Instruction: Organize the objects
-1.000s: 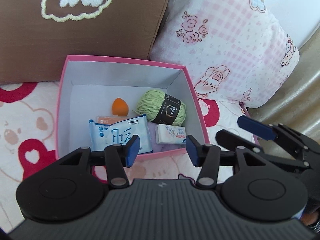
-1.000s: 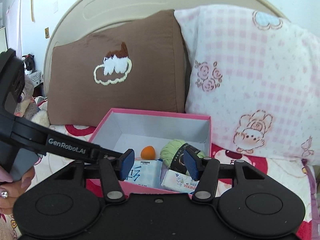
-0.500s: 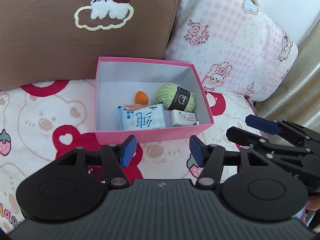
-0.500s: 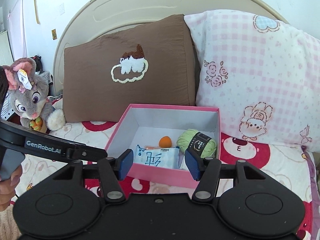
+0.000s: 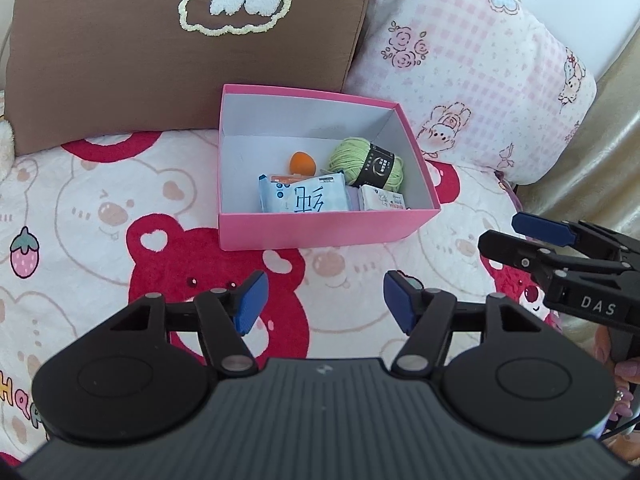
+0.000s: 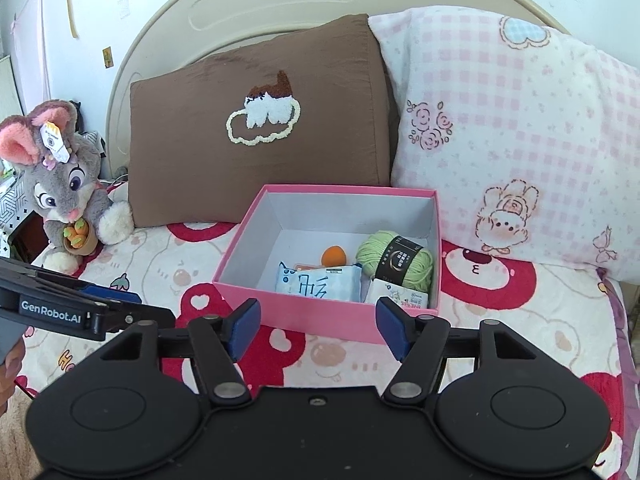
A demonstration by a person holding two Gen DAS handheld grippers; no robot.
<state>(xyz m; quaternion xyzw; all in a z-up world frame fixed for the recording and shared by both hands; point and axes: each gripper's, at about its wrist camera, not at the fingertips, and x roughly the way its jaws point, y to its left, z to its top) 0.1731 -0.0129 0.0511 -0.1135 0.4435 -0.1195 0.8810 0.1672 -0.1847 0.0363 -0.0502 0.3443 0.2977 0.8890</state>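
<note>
A pink box stands on the bed in front of two pillows. Inside lie a green yarn ball, an orange sponge, a blue wipes pack and a small white packet. My left gripper hovers over the blanket in front of the box, jaws opening, nothing between them. My right gripper is also back from the box, jaws opening and empty; in the left wrist view the right gripper shows at the right.
A brown pillow and a pink checked pillow lean on the headboard behind the box. A grey plush rabbit sits at the left. The bear-print blanket covers the bed. A hand's fingers show at the right edge.
Both grippers have drawn back from the box and risen a little, so the box looks smaller and farther. Both pairs of jaws stand wider apart than before.
</note>
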